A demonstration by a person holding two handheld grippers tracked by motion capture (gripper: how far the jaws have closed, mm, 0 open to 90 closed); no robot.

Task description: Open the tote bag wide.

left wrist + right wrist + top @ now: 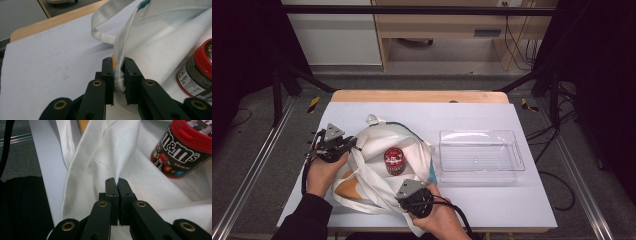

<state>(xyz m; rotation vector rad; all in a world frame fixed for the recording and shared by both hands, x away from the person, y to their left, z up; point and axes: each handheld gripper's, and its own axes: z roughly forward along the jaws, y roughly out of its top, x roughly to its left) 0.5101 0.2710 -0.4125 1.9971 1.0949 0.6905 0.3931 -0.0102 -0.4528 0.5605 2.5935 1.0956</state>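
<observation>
A white cloth tote bag point(377, 165) lies spread open on the white table sheet, with a red-lidded M&M's candy jar point(394, 161) standing inside its mouth. My left gripper point(343, 146) is shut on the bag's rim at the left; the left gripper view shows the hem point(120, 75) pinched between the jaws, with the jar point(197, 72) at right. My right gripper point(411, 192) is shut on the bag's near edge. Its jaws clamp a fold of white cloth point(117, 170) in the right gripper view, and the jar point(183, 152) stands beyond.
A clear plastic tray point(481, 156) sits to the right of the bag. The table's wooden far edge point(419, 96) lies behind it. A bag handle loop point(373, 120) rests on the sheet at the back. Dark frame posts stand at both sides.
</observation>
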